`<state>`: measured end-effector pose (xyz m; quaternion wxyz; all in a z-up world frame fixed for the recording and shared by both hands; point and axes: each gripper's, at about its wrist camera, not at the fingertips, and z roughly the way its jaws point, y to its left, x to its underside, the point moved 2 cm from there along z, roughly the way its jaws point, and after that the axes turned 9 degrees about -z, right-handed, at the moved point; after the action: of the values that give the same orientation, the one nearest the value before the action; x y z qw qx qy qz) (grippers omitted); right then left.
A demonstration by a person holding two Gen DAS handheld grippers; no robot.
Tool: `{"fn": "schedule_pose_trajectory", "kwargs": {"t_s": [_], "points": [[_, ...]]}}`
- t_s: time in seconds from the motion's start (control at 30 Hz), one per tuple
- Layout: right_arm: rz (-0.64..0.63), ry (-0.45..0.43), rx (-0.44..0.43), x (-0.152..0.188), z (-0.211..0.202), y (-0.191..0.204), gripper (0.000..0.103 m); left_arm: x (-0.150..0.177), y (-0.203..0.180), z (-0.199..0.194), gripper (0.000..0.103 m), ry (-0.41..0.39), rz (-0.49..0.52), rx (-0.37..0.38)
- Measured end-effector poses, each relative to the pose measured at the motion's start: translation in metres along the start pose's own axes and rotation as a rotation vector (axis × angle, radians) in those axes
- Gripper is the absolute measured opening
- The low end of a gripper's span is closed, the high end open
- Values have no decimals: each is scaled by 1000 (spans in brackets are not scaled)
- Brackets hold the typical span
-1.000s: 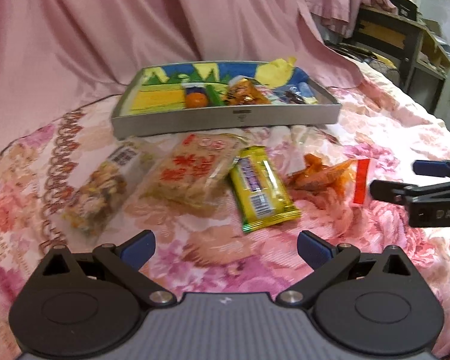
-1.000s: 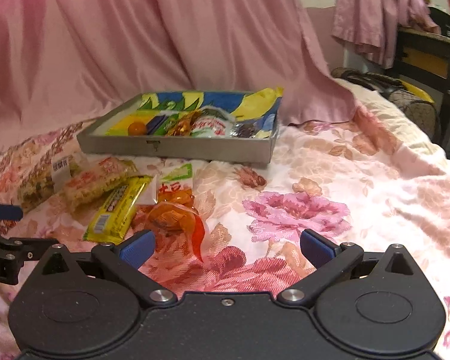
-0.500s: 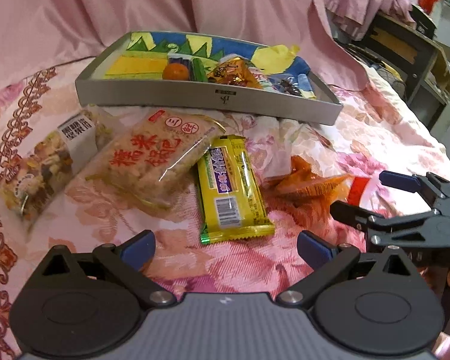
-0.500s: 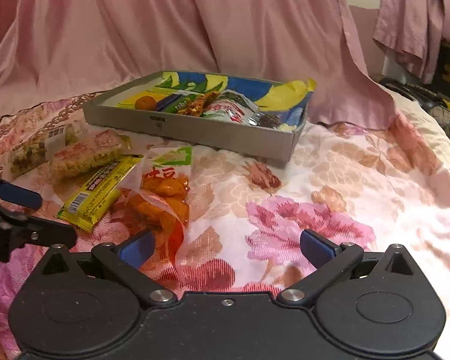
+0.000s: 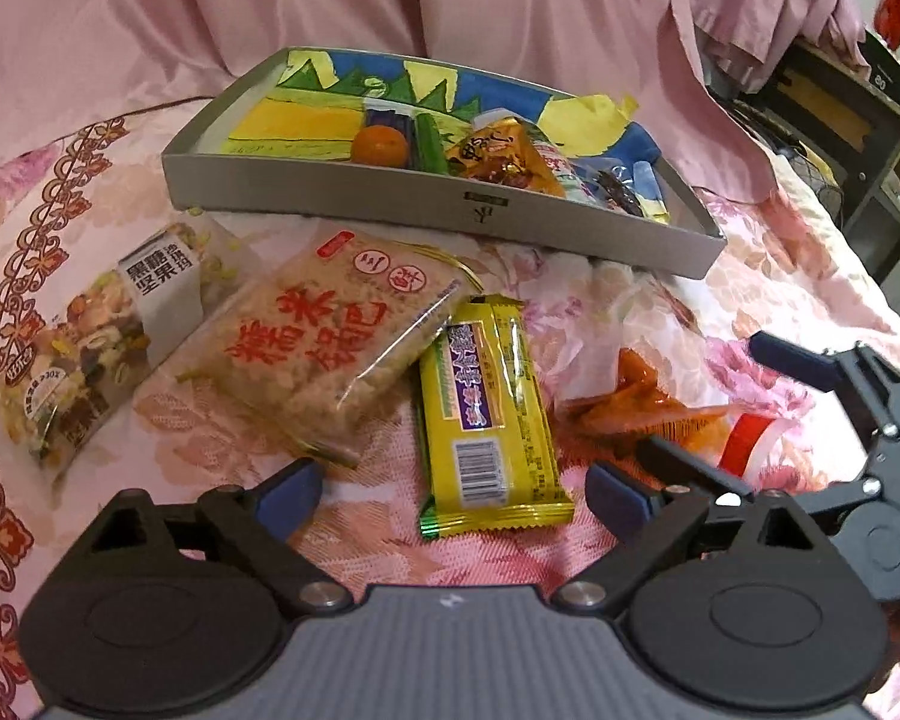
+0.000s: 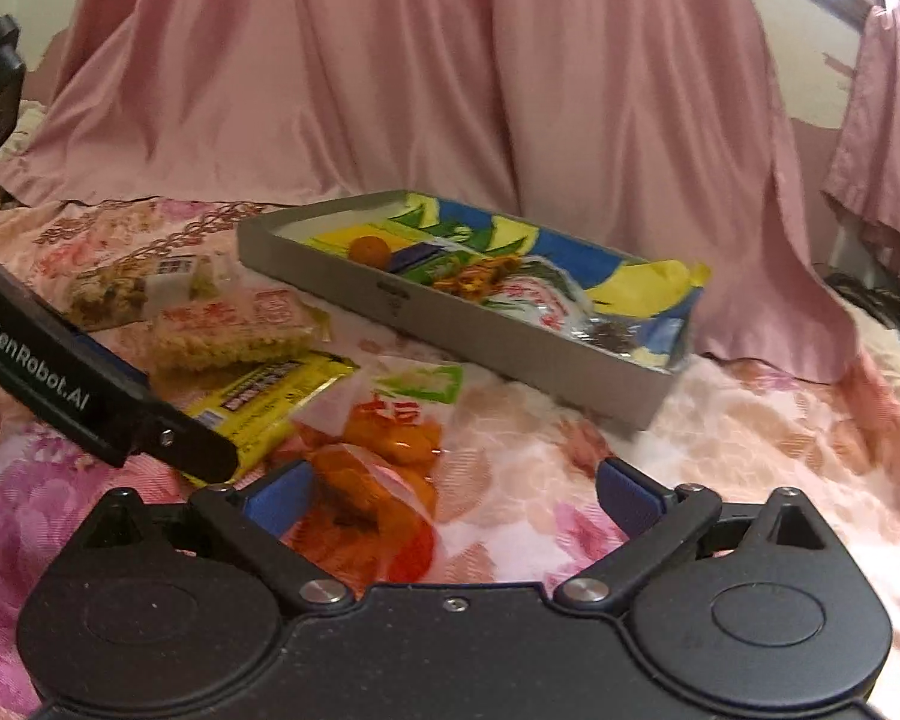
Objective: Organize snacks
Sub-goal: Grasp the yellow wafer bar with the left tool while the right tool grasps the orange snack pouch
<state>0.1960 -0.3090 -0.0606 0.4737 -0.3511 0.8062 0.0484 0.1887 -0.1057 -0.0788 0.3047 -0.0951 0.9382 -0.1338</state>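
Two tongs over snacks spread on a floral bedspread, grey tray behind.

Left tongs (image 5: 453,495) w/ jaws wide but easing closed, the near end of the yellow bar (image 5: 489,411) between the blue tips, pads not pressing it. Right tongs (image 6: 453,489) spread wide, gripping nothing; the orange snack pouch (image 6: 384,456) lies by the left-hand fingertip (image 6: 279,495), contact unclear. On the bedspread (image 5: 768,276), l. to r. in left view: nut-mix pack (image 5: 99,336), rice-cracker pack (image 5: 330,336) touching the yellow bar, then the orange pouch. Grey tray (image 5: 438,213) sits beyond them, lined w/ bright painted paper; holds a small orange fruit (image 5: 380,146) & several wrapped snacks (image 5: 504,159) bunched toward its right end. Pink curtain (image 6: 450,72) hangs behind.
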Motion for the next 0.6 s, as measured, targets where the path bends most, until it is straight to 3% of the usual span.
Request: {"fn": "schedule_pose_trajectory", "kwargs": {"t_s": [0.17,0.37,0.43,0.6], "points": [[-44,1,-29,-2,11,12,87,-5,0,2,96,13,-26,2],[-30,25,-90,-2,19,18,63,-7,6,0,93,22,-55,10],[-36,33,-97,-2,18,20,51,-7,8,-1,93,26,-66,17],[-24,83,-62,-1,10,18,51,-7,4,2,95,40,-93,22]]}}
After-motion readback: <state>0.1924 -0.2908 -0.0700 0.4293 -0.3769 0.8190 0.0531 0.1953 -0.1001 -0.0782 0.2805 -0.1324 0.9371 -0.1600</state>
